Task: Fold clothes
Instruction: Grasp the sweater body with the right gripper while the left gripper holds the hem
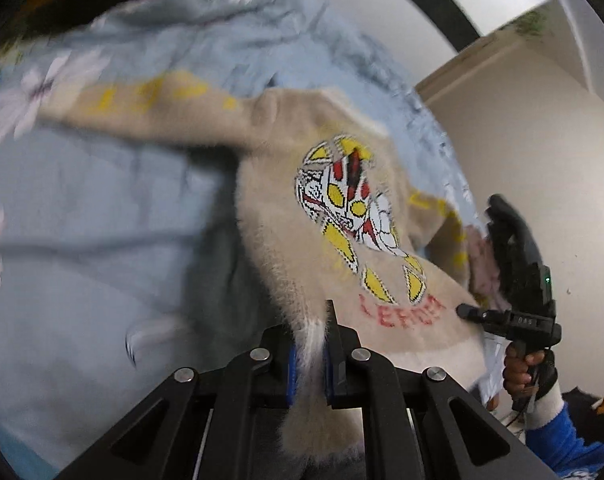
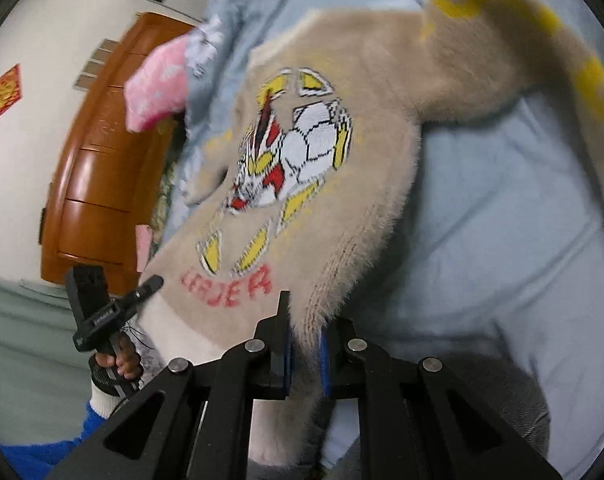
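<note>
While both tools reach forward, the left gripper (image 1: 310, 364) and right gripper (image 2: 302, 360) each clench a hem corner of the fuzzy beige sweater (image 1: 342, 216), stretched above the pale blue bedsheet (image 1: 82, 208). Only the right view shows the wooden dresser (image 2: 98, 184) at far left.

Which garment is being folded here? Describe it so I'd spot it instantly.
Start at the pale blue floral bedspread. Held up over it, pinched at its hem corners by both grippers, is a fuzzy beige sweater. Unlike the pink item nearby, it carries a cartoon hero and red lettering.
</note>
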`<state>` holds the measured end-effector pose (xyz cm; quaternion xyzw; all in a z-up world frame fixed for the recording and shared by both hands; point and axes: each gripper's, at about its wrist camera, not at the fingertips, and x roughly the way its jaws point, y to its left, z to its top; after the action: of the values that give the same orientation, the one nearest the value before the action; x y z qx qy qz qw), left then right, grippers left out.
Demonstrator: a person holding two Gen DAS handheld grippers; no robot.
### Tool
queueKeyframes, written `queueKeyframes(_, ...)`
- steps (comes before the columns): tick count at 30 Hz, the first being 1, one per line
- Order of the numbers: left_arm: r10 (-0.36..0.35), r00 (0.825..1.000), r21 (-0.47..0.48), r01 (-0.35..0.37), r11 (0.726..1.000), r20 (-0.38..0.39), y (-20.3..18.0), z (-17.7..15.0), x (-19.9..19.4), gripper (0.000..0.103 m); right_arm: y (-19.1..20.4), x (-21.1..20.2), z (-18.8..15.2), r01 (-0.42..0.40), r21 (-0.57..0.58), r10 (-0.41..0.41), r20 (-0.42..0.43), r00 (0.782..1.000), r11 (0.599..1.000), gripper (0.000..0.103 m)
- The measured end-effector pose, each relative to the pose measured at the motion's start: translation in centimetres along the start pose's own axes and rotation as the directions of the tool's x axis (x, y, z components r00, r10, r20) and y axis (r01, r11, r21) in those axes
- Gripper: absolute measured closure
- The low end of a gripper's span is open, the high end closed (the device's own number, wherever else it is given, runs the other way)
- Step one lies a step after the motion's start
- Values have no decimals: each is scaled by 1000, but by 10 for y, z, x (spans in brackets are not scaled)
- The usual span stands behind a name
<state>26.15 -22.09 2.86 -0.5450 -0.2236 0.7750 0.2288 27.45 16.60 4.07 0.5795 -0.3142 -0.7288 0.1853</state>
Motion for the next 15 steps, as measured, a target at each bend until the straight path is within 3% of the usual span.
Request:
queueKeyframes(6, 12, 1000, -86, -13, 996, -20, 17, -12, 14, 90, -4, 8, 2, 23, 9, -23, -11, 1000, 1000, 91)
queueKeyframes(9, 21, 1000, -71, -22, 997, -20, 16, -12, 6, 85, -6, -2, 2, 13, 20, -14, 18, 1000, 1000, 89)
queueKeyframes(13, 86, 996, -40, -85, 996, 24, 0, -8, -5, 63, -20, -42, 1, 54, 44, -59, 149, 987, 998, 78)
queueKeyframes(15, 107, 992, -38, -105, 994, 62, -2, -4, -17, 60, -35, -73, 0, 109, 90, -129, 260, 957, 990, 71)
